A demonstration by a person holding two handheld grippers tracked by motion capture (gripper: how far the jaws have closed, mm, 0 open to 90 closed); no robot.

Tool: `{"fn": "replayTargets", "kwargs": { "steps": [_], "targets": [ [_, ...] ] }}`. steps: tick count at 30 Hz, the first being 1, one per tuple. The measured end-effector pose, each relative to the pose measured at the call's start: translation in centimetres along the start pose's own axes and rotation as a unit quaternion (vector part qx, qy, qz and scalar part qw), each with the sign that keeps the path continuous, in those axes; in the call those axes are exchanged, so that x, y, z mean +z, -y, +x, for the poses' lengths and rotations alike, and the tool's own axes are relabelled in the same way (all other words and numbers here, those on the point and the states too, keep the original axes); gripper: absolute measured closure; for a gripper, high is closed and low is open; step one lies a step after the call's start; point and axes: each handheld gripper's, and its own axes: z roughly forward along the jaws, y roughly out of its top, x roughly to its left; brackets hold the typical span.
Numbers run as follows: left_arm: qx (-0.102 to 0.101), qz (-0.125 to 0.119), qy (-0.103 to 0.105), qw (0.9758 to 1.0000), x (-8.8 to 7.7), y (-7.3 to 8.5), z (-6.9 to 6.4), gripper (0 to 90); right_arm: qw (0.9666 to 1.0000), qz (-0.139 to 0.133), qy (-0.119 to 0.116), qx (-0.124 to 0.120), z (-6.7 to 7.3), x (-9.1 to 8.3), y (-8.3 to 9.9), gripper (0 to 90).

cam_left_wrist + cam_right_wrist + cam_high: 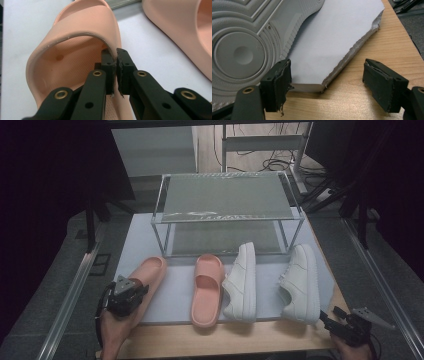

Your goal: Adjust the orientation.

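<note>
A pink slide (150,272) lies at the left of the white board (170,295), toe toward the rack. My left gripper (134,289) sits at its near end. In the left gripper view the gripper (116,53) is shut on the edge of this slide's strap (75,30). A second pink slide (207,290) lies at the middle, with two white sneakers (242,282) (300,282) to its right. My right gripper (331,312) rests open on the table near the right sneaker's heel. In the right gripper view the gripper (327,72) has nothing between its jaws, and the sneaker's sole (239,50) stands just left of them.
A two-tier metal rack (227,202) with mesh shelves stands at the back of the board. The board's ragged corner (352,50) lies on the wooden table (384,52). Metal rails (70,290) run along both sides of the table. Cables lie on the floor behind.
</note>
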Motion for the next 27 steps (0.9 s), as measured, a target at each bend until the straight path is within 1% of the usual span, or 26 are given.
{"fn": "replayTargets", "kwargs": {
  "steps": [8,11,12,13,14,15,16,23,27],
  "targets": [
    [0.011,-0.004,0.01,0.9999,0.6,-0.5,-1.2,85.4,1.0,0.0,0.0,0.0,0.0,0.0,0.0,23.5],
    [0.016,-0.006,0.015,0.9998,0.9,-0.8,-1.7,85.4,1.0,0.0,0.0,0.0,0.0,0.0,0.0,23.5],
    [0.021,-0.006,0.016,0.9996,1.1,-1.1,-2.0,85.4,1.0,0.0,0.0,0.0,0.0,0.0,0.0,23.5],
    [0.021,-0.006,0.016,0.9996,1.1,-1.1,-2.0,85.4,1.0,0.0,0.0,0.0,0.0,0.0,0.0,23.5],
    [0.026,-0.006,0.016,0.9995,1.4,-1.5,-2.3,85.4,1.0,0.0,0.0,0.0,0.0,0.0,0.0,23.5],
    [0.026,-0.006,0.016,0.9995,1.4,-1.5,-2.3,85.5,1.0,0.0,0.0,0.0,0.0,0.0,0.0,23.5],
    [0.029,-0.006,0.017,0.9994,1.6,-1.8,-2.6,85.5,1.0,0.0,0.0,0.0,0.0,0.0,0.0,23.5],
    [0.035,-0.009,0.022,0.9991,2.4,-2.8,-3.3,85.4,1.0,0.0,0.0,-0.001,0.0,0.0,0.0,23.5],
    [0.034,-0.012,0.022,0.9991,3.1,-3.5,-3.6,85.4,1.0,0.0,0.0,-0.001,0.0,0.0,0.0,23.5]
  ]
}}
